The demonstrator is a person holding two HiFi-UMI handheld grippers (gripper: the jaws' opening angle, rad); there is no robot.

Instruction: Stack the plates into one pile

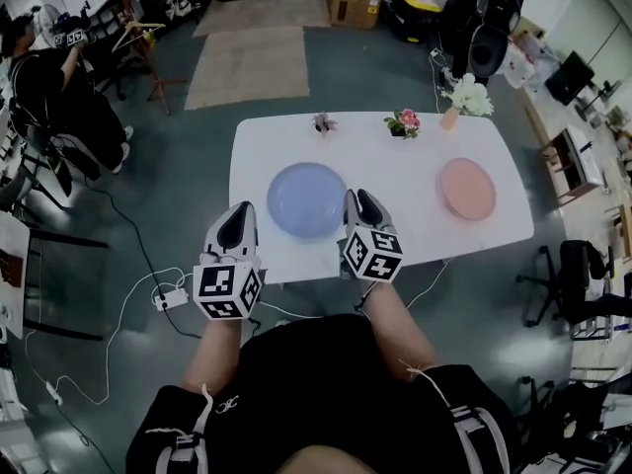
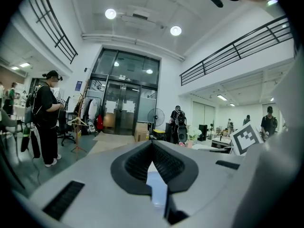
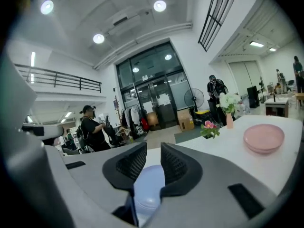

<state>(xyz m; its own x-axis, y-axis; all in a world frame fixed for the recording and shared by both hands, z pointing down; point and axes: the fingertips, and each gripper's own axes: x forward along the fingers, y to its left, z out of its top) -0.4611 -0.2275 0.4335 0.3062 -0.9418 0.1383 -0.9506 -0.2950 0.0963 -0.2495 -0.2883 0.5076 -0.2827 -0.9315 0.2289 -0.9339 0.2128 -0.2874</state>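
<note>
**Two plates well apart, both grippers hovering at the near edge**

The white table (image 1: pixel 395 171) is carrying two plates, not yet stacked. The blue plate (image 1: pixel 306 200) is lying left of centre, toward the near edge. The pink plate (image 1: pixel 466 188) is sitting well apart from it, toward the right edge, with a broad strip of bare tabletop running between them.

The left gripper (image 1: pixel 237 215) is hanging over the table's near-left corner, just beside the blue plate and not touching it. Its jaws are meeting at the tips with nothing between them.

The right gripper (image 1: pixel 357 203) is reaching over the near edge at the blue plate's right rim. Its jaws are standing apart, and the blue plate is showing through the gap without the pads pressing on it.

Three small flower pots (image 1: pixel 403 121) are lining the far edge, clear of both plates. Cables (image 1: pixel 148 294) are trailing on the floor left of the table.
</note>
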